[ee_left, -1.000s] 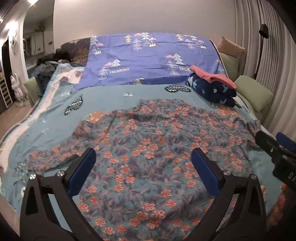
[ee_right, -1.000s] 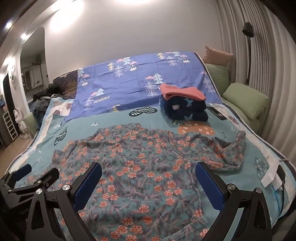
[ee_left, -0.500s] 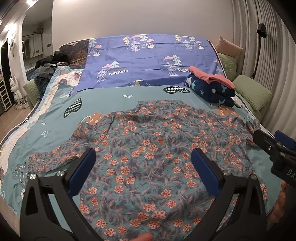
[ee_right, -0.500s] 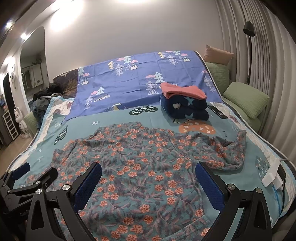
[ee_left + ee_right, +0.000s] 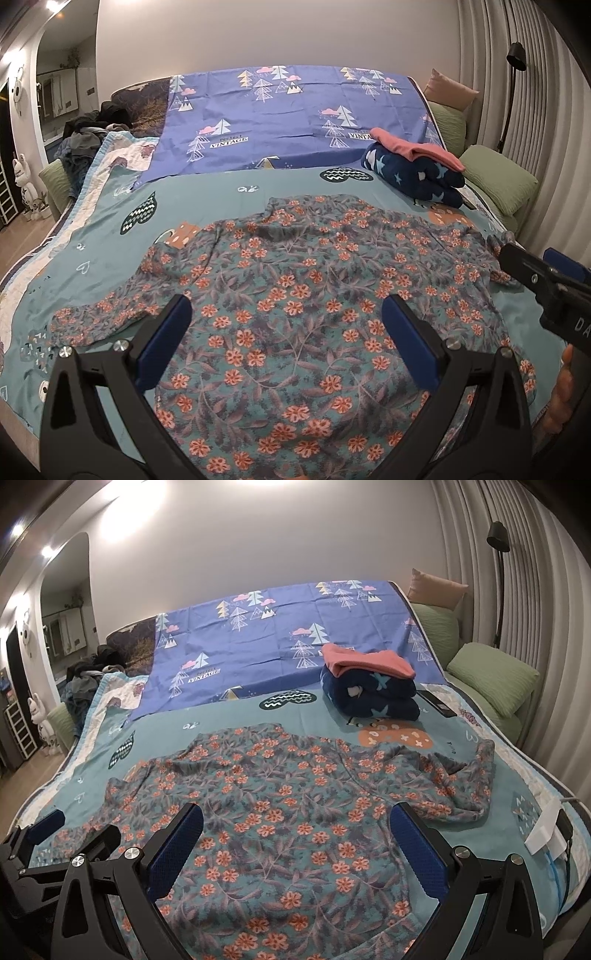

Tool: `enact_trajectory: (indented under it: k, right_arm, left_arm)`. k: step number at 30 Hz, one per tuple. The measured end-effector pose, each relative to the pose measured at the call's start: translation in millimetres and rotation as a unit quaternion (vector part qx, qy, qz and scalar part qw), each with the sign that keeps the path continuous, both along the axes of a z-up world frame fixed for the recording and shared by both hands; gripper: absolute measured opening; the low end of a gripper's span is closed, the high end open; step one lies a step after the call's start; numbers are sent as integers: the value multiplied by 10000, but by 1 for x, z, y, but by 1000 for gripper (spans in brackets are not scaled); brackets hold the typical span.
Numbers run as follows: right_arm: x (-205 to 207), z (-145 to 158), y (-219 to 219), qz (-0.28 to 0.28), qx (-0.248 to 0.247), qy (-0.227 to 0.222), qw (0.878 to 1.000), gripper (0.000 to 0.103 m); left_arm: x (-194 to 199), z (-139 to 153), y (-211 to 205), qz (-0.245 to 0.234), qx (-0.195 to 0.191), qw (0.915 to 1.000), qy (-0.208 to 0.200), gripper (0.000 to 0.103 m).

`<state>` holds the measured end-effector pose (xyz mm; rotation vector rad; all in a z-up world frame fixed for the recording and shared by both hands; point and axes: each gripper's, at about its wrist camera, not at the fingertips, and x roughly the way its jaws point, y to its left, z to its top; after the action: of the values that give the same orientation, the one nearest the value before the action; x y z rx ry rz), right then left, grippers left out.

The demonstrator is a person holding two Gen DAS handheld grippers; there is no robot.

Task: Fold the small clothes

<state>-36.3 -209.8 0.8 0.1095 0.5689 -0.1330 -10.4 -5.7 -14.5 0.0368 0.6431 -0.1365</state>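
A teal long-sleeved top with orange flowers (image 5: 295,295) (image 5: 280,805) lies spread flat on the bed, sleeves out to both sides; its right sleeve is bunched. My left gripper (image 5: 286,314) hovers open above the top's lower middle, nothing between its blue pads. My right gripper (image 5: 295,823) is likewise open over the hem area and holds nothing. The right gripper's body shows at the right edge of the left wrist view; the left one's body shows at the lower left of the right wrist view.
A folded stack, navy star cloth under a pink piece (image 5: 417,166) (image 5: 369,683), sits at the far right of the bed. Beyond lies a purple tree-print sheet (image 5: 277,635). Green pillows (image 5: 491,679) line the right side, a clothes pile (image 5: 88,136) the far left. A white tag (image 5: 546,830) is at the right edge.
Both grippers have lifted and drawn back slightly, so more of the bed and the wall shows. The top has not moved. Both stay open.
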Motion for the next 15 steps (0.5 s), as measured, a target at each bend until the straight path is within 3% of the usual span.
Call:
enact_trajectory:
  k: [15]
  right_arm:
    - [7, -3, 8, 2, -27, 59, 10000, 103]
  left_arm:
    - [0, -6, 5, 23, 66, 10000, -30, 102]
